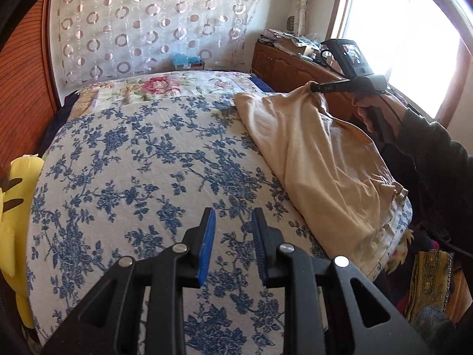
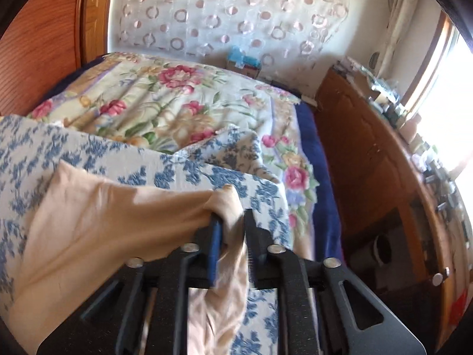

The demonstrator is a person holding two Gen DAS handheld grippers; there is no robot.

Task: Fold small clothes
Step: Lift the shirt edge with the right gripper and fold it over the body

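Observation:
A beige garment (image 1: 319,162) lies along the right side of the blue-flowered bedspread (image 1: 133,162), its far corner raised to my right gripper (image 1: 314,87), which a hand (image 1: 366,115) holds. In the right wrist view that corner of the garment (image 2: 103,222) bunches between the fingers of the right gripper (image 2: 233,216). It drapes over the left finger (image 2: 215,230), and the jaws stand apart with a thin gap at the right pad. My left gripper (image 1: 233,211) hovers over the near part of the bedspread (image 2: 44,148), open, with nothing between its blue pads.
A pink-flowered quilt (image 1: 159,85) covers the far end of the bed. A cluttered wooden cabinet (image 1: 283,62) runs along the right under a bright window (image 1: 399,44). A yellow plush (image 1: 14,192) sits at the left edge. Patterned fabric (image 1: 428,281) lies low at the right.

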